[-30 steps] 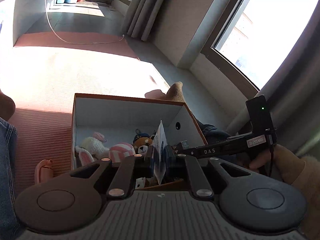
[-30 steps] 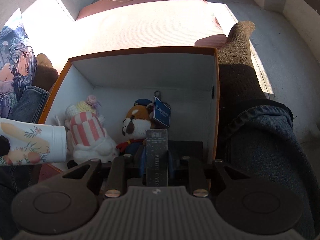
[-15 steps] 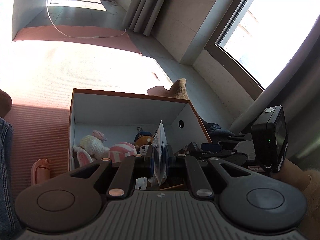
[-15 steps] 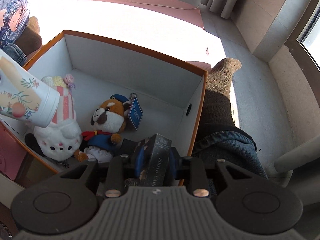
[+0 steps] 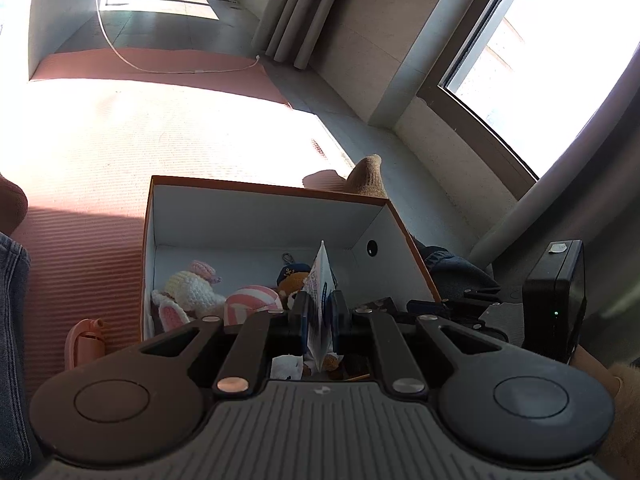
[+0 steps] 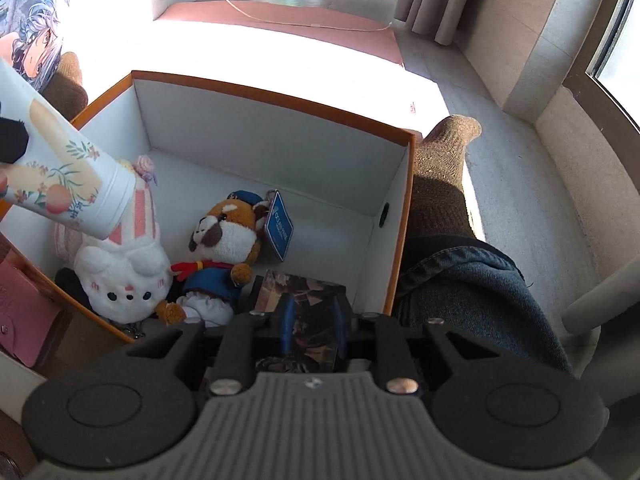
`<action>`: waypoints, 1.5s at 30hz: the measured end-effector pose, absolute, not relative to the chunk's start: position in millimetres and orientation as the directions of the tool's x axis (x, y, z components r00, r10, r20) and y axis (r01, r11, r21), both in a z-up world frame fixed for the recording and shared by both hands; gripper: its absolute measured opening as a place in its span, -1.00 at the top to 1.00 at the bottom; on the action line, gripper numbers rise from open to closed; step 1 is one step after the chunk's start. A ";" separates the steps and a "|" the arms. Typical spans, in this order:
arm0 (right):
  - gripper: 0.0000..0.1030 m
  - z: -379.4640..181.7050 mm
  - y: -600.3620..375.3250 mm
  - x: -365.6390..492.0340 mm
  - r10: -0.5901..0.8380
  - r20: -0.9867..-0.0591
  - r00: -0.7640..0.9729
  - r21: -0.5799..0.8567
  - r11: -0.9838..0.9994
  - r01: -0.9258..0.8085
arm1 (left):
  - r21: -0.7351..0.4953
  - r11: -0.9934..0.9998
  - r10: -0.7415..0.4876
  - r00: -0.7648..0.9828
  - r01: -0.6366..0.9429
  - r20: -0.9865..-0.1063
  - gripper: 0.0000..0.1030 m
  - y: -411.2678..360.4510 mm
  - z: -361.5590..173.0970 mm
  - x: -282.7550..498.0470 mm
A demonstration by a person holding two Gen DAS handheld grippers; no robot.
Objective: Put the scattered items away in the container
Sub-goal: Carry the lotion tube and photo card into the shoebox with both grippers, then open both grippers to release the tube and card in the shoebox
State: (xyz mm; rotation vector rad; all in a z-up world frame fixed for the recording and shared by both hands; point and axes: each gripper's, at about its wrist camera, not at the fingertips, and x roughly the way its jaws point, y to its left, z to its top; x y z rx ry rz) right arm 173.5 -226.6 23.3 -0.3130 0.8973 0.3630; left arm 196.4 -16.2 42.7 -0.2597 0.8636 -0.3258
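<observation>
Right claw [image 6: 311,330] pinching dark card box [image 6: 310,312], low over near-right corner of box [image 6: 280,92]; stiff, light, held across flat sides. Left claw [image 5: 320,314] pinching floral pack [image 5: 320,280] above box near edge; light, squashy, likely slick.

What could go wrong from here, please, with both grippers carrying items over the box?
The dark card box in the right gripper hangs by the box's near right wall and might land against it if released. The floral tube in the left gripper points at the bunny plush and could land on it.
</observation>
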 end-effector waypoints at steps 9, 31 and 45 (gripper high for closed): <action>0.19 18.3 -235.7 166.9 0.259 -0.702 0.663 -0.013 0.927 -0.376 | -0.208 0.974 -0.209 0.685 0.084 -0.698 0.77 -14.0 43.8 234.2; 0.07 11.3 -226.8 163.1 0.245 -0.677 0.694 -0.060 0.922 -0.383 | -0.040 0.998 -0.004 0.594 -0.047 -0.804 0.76 16.9 -24.2 302.1; 0.02 10.5 -223.4 161.9 0.240 -0.680 0.693 -0.075 0.917 -0.391 | -0.063 0.998 -0.035 0.600 -0.025 -0.799 0.41 15.3 -21.7 306.2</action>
